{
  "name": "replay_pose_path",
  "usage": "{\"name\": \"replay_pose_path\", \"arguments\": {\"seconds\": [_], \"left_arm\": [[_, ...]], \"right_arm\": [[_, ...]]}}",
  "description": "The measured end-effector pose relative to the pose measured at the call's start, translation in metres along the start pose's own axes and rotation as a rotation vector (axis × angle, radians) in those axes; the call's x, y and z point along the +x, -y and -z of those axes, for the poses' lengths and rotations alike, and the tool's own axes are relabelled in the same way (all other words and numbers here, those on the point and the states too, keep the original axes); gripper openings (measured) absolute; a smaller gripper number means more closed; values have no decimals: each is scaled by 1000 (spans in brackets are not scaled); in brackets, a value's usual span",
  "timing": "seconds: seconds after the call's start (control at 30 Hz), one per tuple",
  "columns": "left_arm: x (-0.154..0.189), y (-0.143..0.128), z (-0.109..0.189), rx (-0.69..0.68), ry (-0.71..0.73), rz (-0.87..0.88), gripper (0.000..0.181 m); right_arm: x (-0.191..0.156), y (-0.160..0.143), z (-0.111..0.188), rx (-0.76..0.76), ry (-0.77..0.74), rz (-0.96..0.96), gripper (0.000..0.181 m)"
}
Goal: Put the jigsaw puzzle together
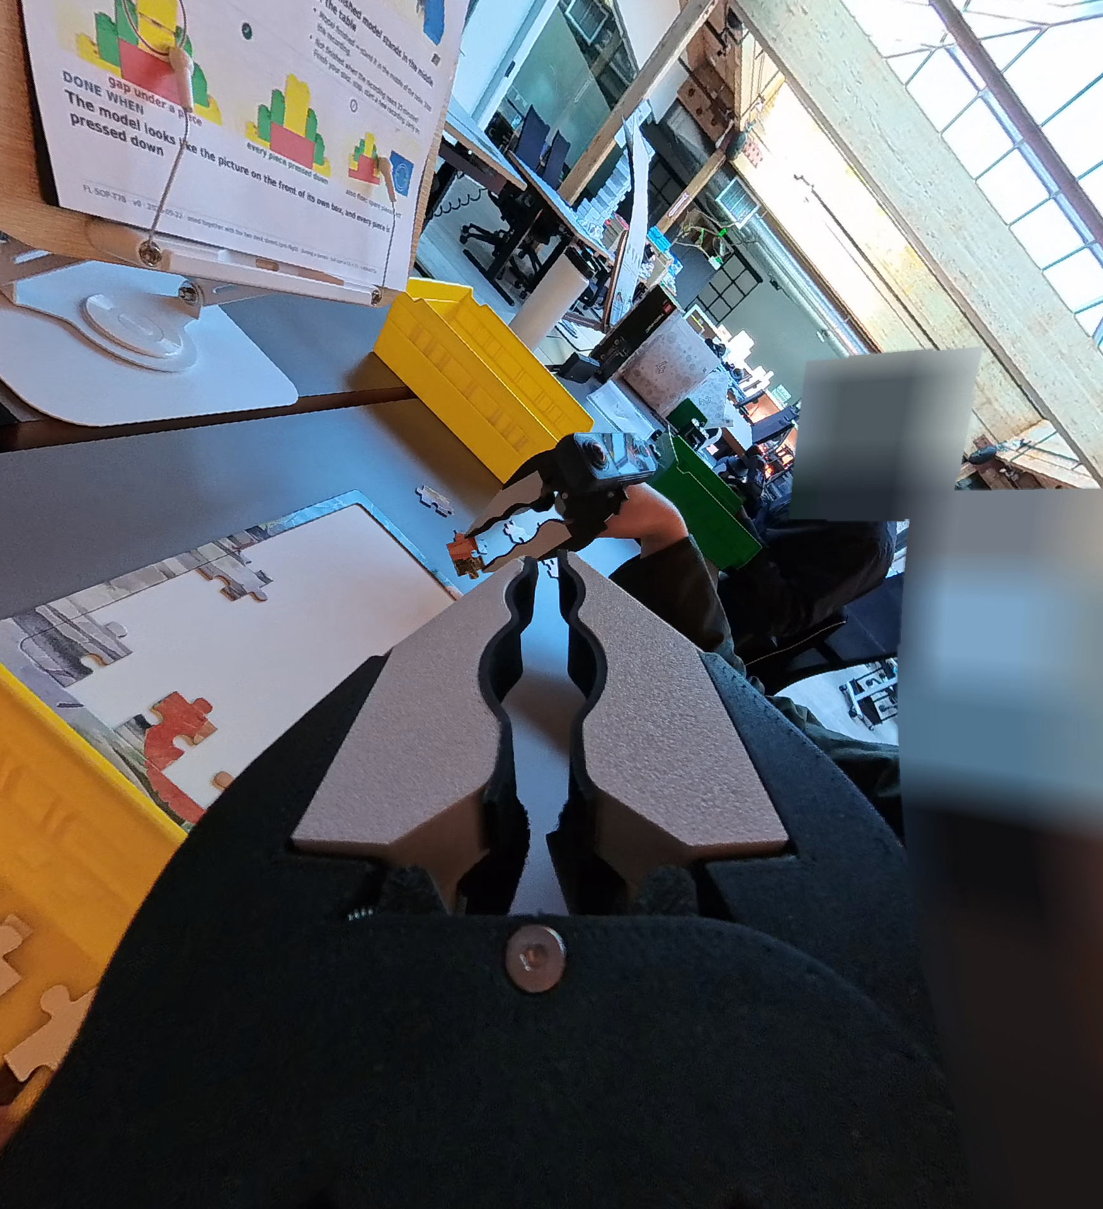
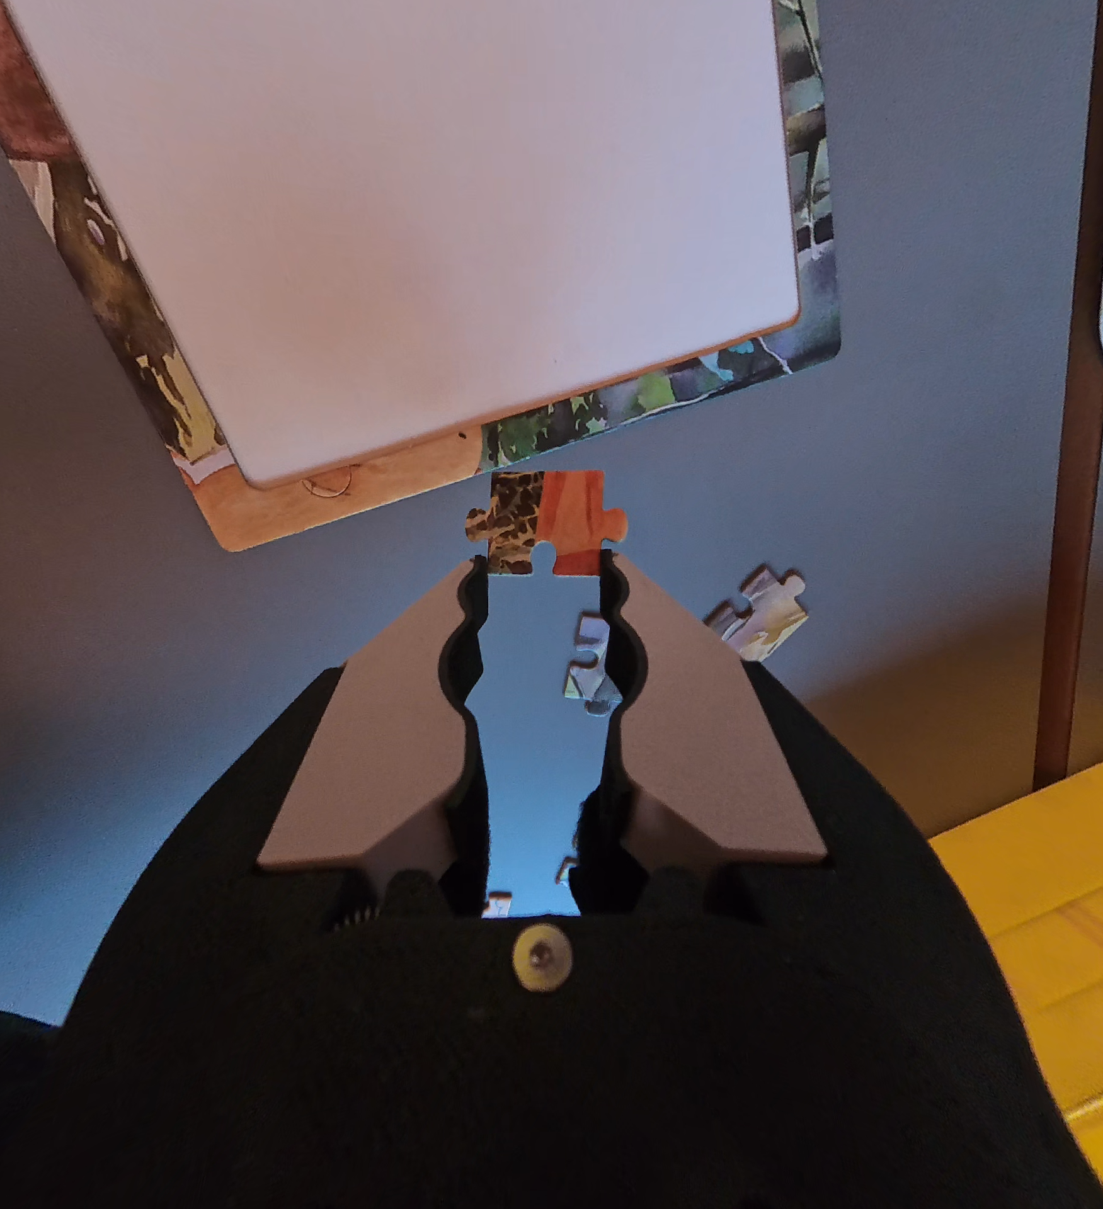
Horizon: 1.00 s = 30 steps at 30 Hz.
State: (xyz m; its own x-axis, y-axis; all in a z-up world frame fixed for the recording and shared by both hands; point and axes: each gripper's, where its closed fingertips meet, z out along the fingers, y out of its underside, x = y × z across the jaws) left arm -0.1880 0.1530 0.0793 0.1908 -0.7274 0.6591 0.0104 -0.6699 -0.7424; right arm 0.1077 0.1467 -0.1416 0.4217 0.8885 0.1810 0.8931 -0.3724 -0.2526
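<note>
Early stage: tray on worktop mostly bare white, only a few pieces seated along its edges. Right gripper clamped on an orange-and-dark piece just beside tray rim. Left gripper nearly closed, empty. More pieces in yellow bin; loose pieces nearby.

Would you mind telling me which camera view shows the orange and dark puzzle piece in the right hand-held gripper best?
The right wrist view: the orange and dark puzzle piece sits large and sharp at the tips of the right hand-held gripper, tabs and colours clear, just below the puzzle tray. The left wrist view shows it only small and far off, partly hidden by that gripper.
</note>
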Motion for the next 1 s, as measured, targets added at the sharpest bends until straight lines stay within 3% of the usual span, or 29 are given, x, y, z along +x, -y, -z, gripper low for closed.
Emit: {"name": "replay_pose_path", "arguments": {"seconds": [0.2,0.3,0.43,0.5,0.63,0.77,0.9,1.0], "left_arm": [[-1,-1,-4,0,6,1,4],[-1,-4,-18,10,-5,14,13],[-2,-17,-51,-8,-19,37,40],[0,-24,-64,-21,-24,34,43],[2,-35,-76,-61,-34,42,42],[2,-39,-78,-85,-41,51,39],[1,-38,-75,-82,-40,51,36],[0,-37,-73,-81,-40,55,35]], "right_arm": [[3,19,3,89,-12,-16,34],[14,65,29,322,-84,-32,34],[17,138,88,695,-194,-37,34],[0,157,105,750,-204,41,34],[-8,153,109,641,-342,214,34],[32,136,130,610,-581,169,34],[58,105,82,570,-348,-182,34],[74,81,33,454,-300,-293,34]]}}
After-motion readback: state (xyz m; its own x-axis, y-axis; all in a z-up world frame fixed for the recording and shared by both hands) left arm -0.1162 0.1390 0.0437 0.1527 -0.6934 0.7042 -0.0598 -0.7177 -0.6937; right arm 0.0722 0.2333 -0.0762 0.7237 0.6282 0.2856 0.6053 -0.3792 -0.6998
